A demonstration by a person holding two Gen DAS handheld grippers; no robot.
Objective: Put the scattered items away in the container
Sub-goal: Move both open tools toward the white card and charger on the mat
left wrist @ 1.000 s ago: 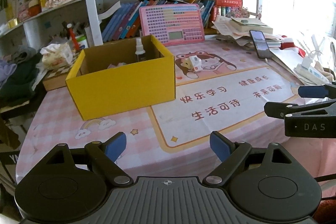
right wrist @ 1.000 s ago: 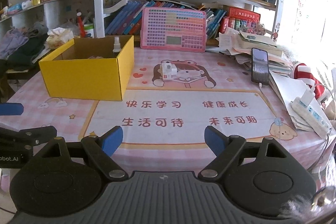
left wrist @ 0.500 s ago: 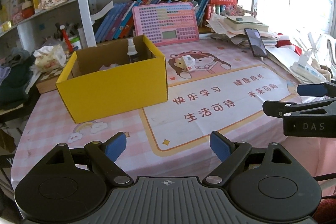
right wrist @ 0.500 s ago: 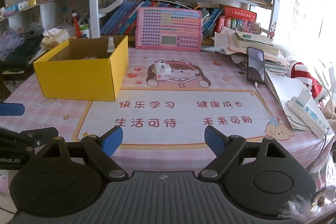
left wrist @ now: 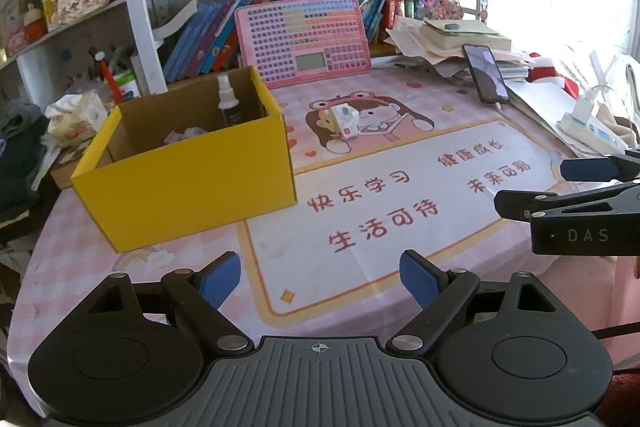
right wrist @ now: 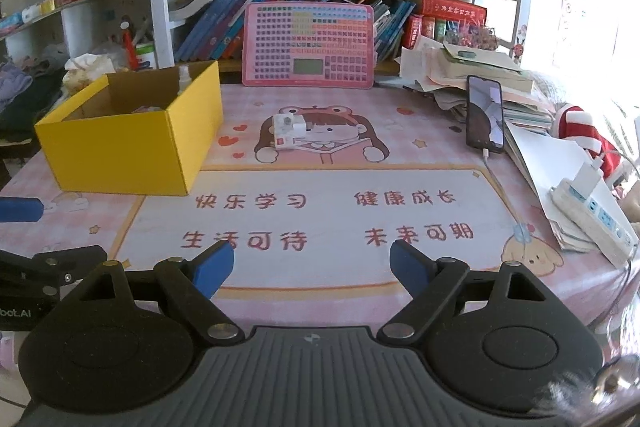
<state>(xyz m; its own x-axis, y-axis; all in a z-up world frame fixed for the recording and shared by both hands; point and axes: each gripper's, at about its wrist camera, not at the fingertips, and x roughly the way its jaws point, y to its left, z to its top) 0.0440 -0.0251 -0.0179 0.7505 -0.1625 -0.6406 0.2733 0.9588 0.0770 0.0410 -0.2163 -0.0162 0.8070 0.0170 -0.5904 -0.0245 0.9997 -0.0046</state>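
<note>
Both tools hover over the near edge of the surface (right wrist: 440,131) with nothing between their pads: the left hand-held gripper (left wrist: 320,277) stands wide apart, and so does the right hand-held gripper (right wrist: 311,267). The one loose item that shows, a small white packet (right wrist: 287,131), lies on the cartoon print well apart from either tool and just right of the yellow box (left wrist: 192,167). The step in hand looks like the reach; it would go best with the right tool, lined up so the pads straddle the packet before closing.

The left wrist view looks down into the box, showing a spray bottle (left wrist: 229,103) upright against its far wall and pale items on its floor. The right wrist view shows only the bottle's top, but gives the packet more squarely.
</note>
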